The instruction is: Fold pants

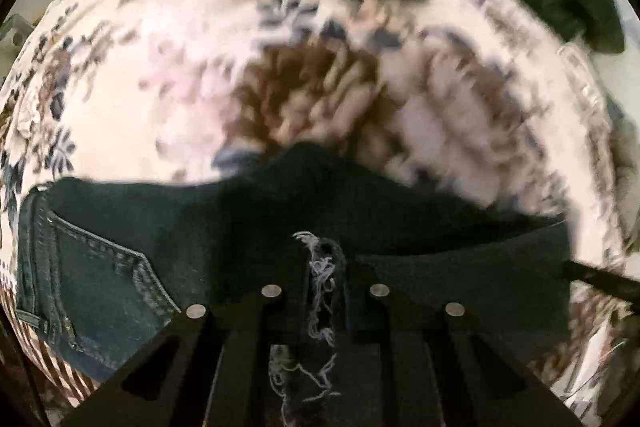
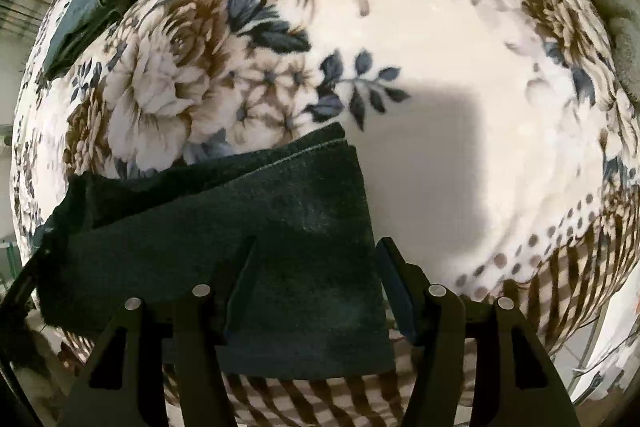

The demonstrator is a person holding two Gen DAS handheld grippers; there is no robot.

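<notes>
The left tongs (image 1: 324, 291) are clenched on the pants (image 1: 160, 239), pinching a frayed bit of dark denim whose loose pale threads (image 1: 322, 279) hang between the two pads. From these tongs the cloth spreads out to both sides and a little ahead, with a stitched pocket (image 1: 108, 267) off to the left.

The right tongs (image 2: 316, 267) stand released: the dark fabric (image 2: 240, 227) lies between the fingers, yet a clear gap shows at the right pad (image 2: 394, 287), so nothing is pressed there. The denim runs from these tongs out to the left and slightly ahead, its hemmed edge (image 2: 316, 149) just ahead of the fingertips.

Beneath it all is a floral blanket (image 2: 440, 47), bare ahead of both tongs. I judge the next move to hinge on this: the pants stretch crosswise between the two tongs, the left end already gripped, the right end not yet.
</notes>
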